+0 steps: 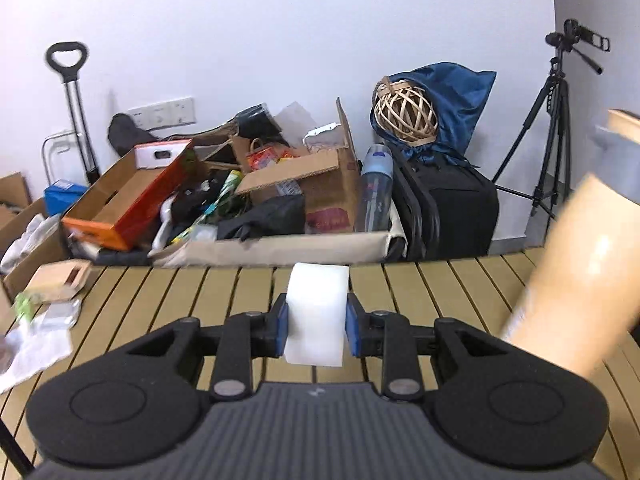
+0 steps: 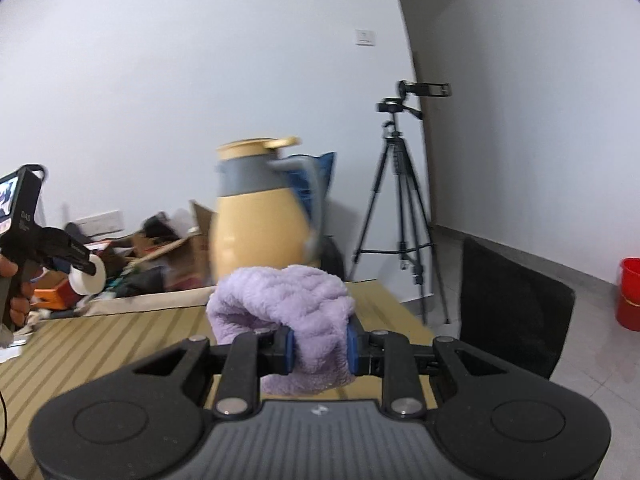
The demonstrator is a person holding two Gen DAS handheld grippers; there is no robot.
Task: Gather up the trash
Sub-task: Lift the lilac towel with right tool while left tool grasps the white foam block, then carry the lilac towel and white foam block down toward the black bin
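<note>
Aloft, left hand-held gripper clamping white roll.

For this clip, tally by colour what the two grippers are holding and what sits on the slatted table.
White: 2, the foam piece in the left gripper and crumpled paper on the slatted table
Purple: 1, the fluffy cloth in the right gripper
Yellow: 1, the jug
Brown: 1, the small cardboard box
Total: 5
</note>
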